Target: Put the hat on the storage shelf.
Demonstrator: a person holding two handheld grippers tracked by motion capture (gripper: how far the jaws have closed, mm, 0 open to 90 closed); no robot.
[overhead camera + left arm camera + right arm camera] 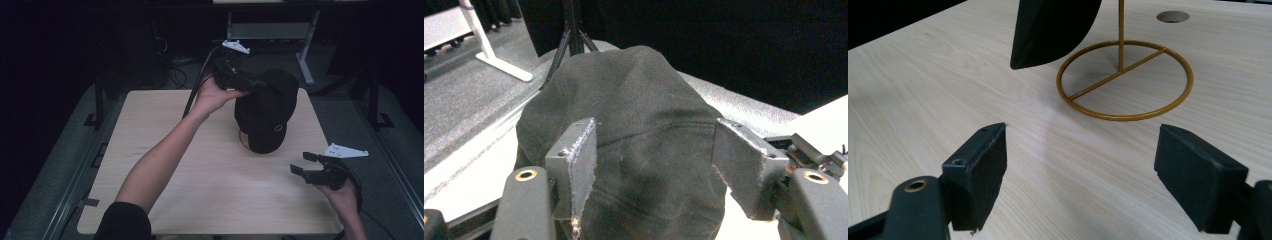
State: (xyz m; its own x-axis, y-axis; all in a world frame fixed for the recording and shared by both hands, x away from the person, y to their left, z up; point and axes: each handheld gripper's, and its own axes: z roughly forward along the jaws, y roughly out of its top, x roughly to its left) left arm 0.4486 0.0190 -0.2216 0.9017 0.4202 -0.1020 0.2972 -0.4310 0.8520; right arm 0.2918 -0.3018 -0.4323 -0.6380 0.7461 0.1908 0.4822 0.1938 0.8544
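The black fabric cap [267, 107] on the gold wire stand [1124, 80] is light and soft. Both the left gripper [651, 165] and right gripper [301, 164] have released jaws; pinch the stiffer brim.

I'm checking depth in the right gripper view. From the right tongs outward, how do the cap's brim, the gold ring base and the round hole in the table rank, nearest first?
1. Gold ring base: its near rim lies on the table just beyond the right tongs.
2. Cap's brim: hanging above, upper left, about level with the ring; close to call.
3. Round hole: far top right.
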